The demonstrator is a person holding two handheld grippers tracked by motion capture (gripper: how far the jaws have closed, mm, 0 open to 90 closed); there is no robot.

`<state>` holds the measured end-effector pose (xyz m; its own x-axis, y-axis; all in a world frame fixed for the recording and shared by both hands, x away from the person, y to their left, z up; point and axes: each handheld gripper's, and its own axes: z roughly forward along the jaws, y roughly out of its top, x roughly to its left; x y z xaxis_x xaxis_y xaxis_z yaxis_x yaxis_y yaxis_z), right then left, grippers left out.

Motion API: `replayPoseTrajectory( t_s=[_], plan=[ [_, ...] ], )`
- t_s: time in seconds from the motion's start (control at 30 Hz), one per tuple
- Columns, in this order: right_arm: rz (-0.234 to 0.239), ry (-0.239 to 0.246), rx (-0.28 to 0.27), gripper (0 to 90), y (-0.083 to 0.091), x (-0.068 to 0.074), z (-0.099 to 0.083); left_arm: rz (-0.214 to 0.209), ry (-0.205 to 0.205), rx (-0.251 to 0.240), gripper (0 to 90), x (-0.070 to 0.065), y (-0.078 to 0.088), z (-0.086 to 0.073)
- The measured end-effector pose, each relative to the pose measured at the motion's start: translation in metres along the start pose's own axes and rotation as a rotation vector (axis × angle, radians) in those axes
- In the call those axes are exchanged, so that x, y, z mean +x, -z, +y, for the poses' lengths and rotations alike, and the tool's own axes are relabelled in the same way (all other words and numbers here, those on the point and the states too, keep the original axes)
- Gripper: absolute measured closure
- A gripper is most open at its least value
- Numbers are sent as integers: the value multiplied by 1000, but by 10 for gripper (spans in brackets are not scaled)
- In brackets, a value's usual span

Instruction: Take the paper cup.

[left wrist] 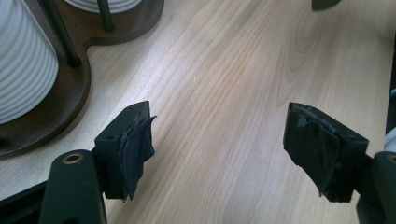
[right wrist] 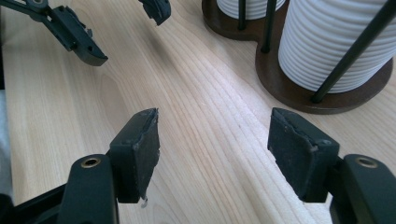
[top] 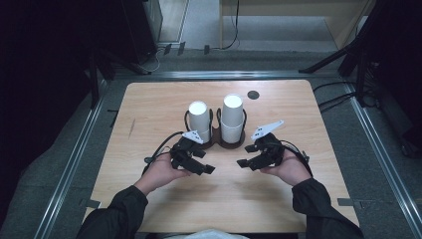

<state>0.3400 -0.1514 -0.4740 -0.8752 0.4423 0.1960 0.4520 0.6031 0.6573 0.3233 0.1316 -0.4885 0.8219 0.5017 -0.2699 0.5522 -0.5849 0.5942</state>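
High view: pale wooden surface (top: 219, 199), rounded at the corners, ringed by grey floor and metal rails. Near its middle, a dark brown double holder (top: 219, 140) with thin black uprights, carrying two white ribbed cup stacks side by side: left cup stack (top: 199, 119) shorter, right cup stack (top: 232, 118) taller. Small dark round disc (top: 253, 94) behind them, apart from the holder. Just in front of the holder, both hands low over the wood, dark sleeves entering from the bottom edge. Left tongs (top: 206, 169) near the holder's left half, right tongs (top: 244, 163) near its right half, tips turned toward each other, well short of touching. Left gripper view: left tongs (left wrist: 219, 142) spread wide, bare wood between the worn pads, holder base and ribbed cup at upper left. Right gripper view: right tongs (right wrist: 215, 140) parted, nothing between them, cup stack and holder at upper right.
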Motion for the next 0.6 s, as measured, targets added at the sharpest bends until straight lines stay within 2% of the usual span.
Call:
replayPoseTrajectory(
  t_s=[0.17, 0.3, 0.43, 0.47, 0.5, 0.6],
  plan=[
    [-9, 23, 14, 343, 9, -6, 3, -3, -34, 11, 247, -1, 0, -1],
    [-12, 20, 22, 337, 17, -11, 8, -7, -28, 9, 247, 0, 0, -1],
    [-35, 42, 28, 338, 23, -16, 14, -7, -32, 11, 247, 0, 0, -1],
    [-42, 50, 44, 339, 26, -18, 17, -10, -33, 13, 247, 0, 0, -1],
    [-39, 56, 42, 339, 27, -19, 18, -30, -29, 15, 247, 0, -2, 0],
    [-33, 56, 42, 337, 32, -21, 22, -34, -30, 17, 247, -1, -3, 0]
  ],
)
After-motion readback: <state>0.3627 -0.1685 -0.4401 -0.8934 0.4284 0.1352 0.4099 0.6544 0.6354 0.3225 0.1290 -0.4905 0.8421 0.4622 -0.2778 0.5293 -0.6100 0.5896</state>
